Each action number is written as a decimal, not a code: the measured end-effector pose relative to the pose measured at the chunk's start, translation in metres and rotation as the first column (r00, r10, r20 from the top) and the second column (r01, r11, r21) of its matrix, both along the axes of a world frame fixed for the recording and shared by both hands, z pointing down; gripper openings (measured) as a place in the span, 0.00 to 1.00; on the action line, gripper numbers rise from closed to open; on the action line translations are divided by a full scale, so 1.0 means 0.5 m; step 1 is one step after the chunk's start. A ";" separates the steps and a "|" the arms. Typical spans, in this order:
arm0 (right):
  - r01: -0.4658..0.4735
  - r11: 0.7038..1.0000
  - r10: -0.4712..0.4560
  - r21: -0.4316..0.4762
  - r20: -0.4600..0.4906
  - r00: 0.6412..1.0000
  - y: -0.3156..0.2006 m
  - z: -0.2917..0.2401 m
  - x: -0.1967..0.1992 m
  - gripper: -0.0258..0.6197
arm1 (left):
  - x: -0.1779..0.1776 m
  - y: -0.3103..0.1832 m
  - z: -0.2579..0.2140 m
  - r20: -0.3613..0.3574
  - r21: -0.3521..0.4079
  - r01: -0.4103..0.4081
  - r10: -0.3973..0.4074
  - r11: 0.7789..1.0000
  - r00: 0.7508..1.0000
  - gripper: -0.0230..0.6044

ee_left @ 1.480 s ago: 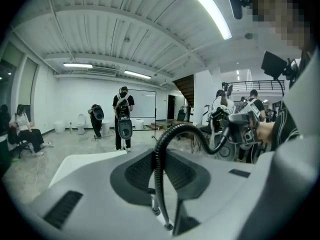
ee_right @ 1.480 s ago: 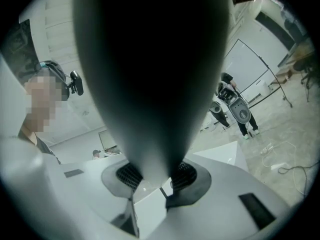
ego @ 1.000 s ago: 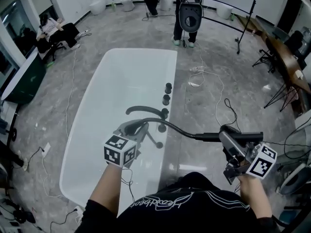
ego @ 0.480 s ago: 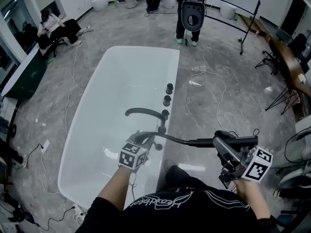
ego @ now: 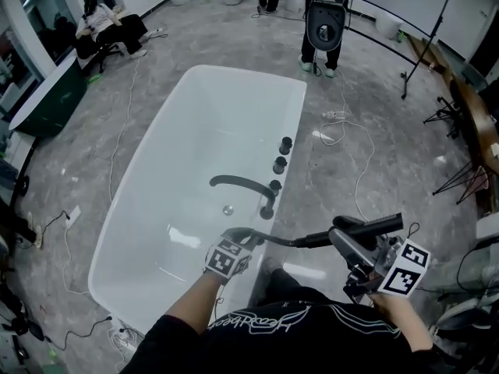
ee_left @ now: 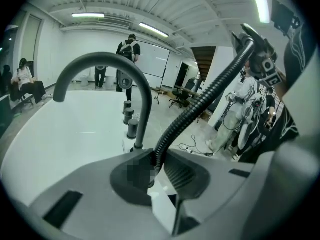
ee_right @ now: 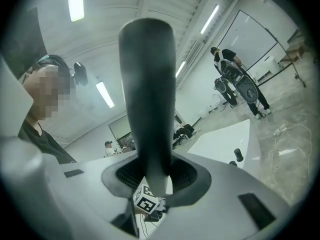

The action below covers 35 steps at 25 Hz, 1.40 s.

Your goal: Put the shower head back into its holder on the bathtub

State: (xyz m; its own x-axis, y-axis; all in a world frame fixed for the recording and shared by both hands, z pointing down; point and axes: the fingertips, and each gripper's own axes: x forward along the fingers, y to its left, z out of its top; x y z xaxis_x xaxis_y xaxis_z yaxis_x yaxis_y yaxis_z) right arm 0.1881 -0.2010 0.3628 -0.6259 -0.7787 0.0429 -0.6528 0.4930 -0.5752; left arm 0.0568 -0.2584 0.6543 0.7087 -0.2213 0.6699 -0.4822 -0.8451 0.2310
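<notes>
Plainly, the black, stick-shaped shower head (ego: 373, 224) is not in its holder. It is held to the right of the black curved spout (ego: 242, 184), well out past the rim of the white oval bathtub (ego: 292, 123), clamped in the right tool (ego: 347, 240). That tool's jaws stand wide and press on the shaft from both sides. A grip on the shaft probably leaves the hose end free to be steered into a socket. The long axis lies about level and runs across the head view, with the hose end toward the spout and the free end pointing away from the tub to the person's right. In the right gripper view the shaft (ee_right: 147, 84) rises straight up out of the jaws. The black ribbed hose (ego: 282, 240) runs from the head back toward the spout. The left tool (ego: 238, 238), low at the tub edge just in front of the spout, is closed narrowly on that hose (ee_left: 200, 101), likely to gather slack so it does not drag on the head. A row of black round fittings (ego: 279, 164) stands on the rim beside and beyond the spout; which one is the holder I cannot tell.
</notes>
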 end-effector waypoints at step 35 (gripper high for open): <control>0.153 0.988 -0.136 0.028 -0.322 0.937 -0.135 0.212 -0.201 0.24 | -0.159 0.088 -0.290 -0.437 -0.078 0.196 -0.210 0.978 0.875 0.05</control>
